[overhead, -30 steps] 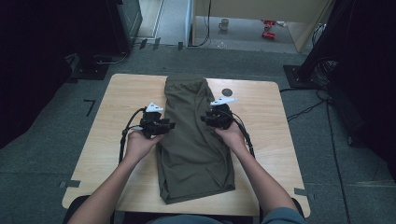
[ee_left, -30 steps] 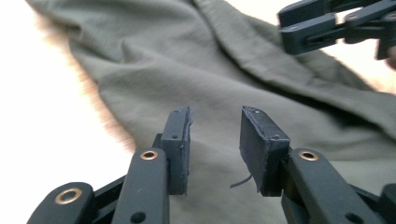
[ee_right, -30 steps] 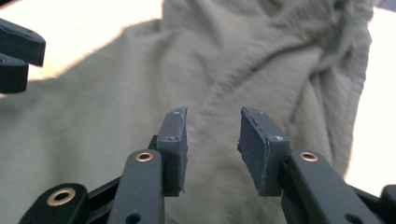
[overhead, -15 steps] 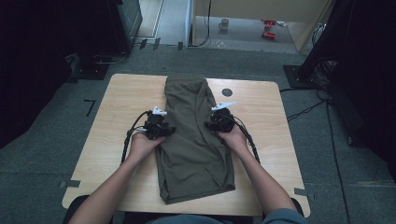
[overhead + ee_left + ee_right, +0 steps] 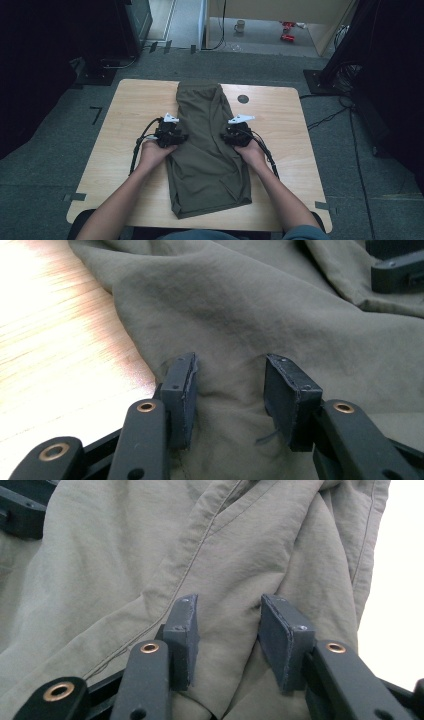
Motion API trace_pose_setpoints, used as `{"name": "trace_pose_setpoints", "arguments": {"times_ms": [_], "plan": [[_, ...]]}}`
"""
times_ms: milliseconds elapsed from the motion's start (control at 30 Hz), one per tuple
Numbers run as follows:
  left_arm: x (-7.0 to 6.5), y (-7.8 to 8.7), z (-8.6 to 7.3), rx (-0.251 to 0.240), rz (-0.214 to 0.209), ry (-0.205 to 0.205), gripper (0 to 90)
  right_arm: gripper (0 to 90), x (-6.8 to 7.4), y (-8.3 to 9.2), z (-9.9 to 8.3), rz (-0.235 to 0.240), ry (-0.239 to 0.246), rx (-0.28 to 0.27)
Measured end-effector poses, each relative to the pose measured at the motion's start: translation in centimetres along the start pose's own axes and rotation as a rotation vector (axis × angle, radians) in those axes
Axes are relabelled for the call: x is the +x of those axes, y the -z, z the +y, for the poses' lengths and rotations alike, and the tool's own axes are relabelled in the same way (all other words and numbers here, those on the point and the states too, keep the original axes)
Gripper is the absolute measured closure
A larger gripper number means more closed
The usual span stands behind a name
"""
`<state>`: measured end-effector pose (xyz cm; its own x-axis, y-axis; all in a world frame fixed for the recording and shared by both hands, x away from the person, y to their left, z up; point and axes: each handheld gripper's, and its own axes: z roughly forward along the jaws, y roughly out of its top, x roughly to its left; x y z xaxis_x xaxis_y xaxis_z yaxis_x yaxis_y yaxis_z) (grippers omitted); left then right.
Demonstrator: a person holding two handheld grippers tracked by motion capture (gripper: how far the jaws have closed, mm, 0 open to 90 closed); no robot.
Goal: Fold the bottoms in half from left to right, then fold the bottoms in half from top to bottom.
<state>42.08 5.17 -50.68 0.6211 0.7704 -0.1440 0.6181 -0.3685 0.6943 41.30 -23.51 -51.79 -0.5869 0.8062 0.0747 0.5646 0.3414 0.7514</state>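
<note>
An olive green garment (image 5: 207, 155), folded lengthwise, lies flat down the middle of the wooden table (image 5: 130, 110). My left gripper (image 5: 180, 137) sits at its left edge about halfway along. My right gripper (image 5: 226, 137) is level with it at the right edge. In the left gripper view the jaws (image 5: 230, 375) have just been closing and stand apart, tips down on the cloth, with a low pucker between the pads. In the right gripper view the jaws (image 5: 227, 612) have also just been closing. They stand apart, with a raised fold of the garment (image 5: 150, 555) between them.
A small dark round mark (image 5: 243, 99) lies on the table beyond the right gripper. Black cables (image 5: 137, 150) trail from both grippers across the tabletop. Dark equipment (image 5: 135, 20) stands behind the table, and a mug (image 5: 240, 25) and red items (image 5: 287, 31) lie on the floor beyond.
Both hands have come slightly toward the near edge and sunk, bringing the gripper tips down onto the garment's two side edges. The garment lies as before.
</note>
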Motion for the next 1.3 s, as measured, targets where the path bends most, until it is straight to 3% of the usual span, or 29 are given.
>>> {"name": "trace_pose_setpoints", "arguments": {"times_ms": [233,433,600,867,1000,1167,1300], "plan": [[0.0,0.0,0.1,0.008,-0.013,0.0,57.3,59.5,0.3,0.2,-0.6,-0.002,-0.011,-0.03],[-0.9,0.0,0.0,0.03,-0.009,-0.059,53.7,57.7,1.5,1.1,-1.4,-0.008,-0.019,-0.025],[-1.3,0.5,-0.5,0.031,-0.046,-0.036,53.5,57.2,2.1,1.7,-2.0,-0.01,-0.013,-0.023],[-2.3,1.5,-1.8,0.025,-0.088,-0.042,52.3,57.0,3.6,2.9,-3.1,-0.041,-0.037,-0.021],[-2.8,2.0,-2.1,0.056,-0.096,-0.054,52.0,56.5,4.6,3.7,-3.8,-0.036,-0.049,-0.011],[-3.6,2.7,-2.8,0.081,-0.109,-0.071,51.4,55.6,6.2,4.7,-4.7,-0.024,-0.019,0.001],[-3.4,3.2,-2.6,0.069,-0.111,-0.053,52.4,52.7,6.1,5.0,-4.5,-0.013,-0.009,0.032]]}}
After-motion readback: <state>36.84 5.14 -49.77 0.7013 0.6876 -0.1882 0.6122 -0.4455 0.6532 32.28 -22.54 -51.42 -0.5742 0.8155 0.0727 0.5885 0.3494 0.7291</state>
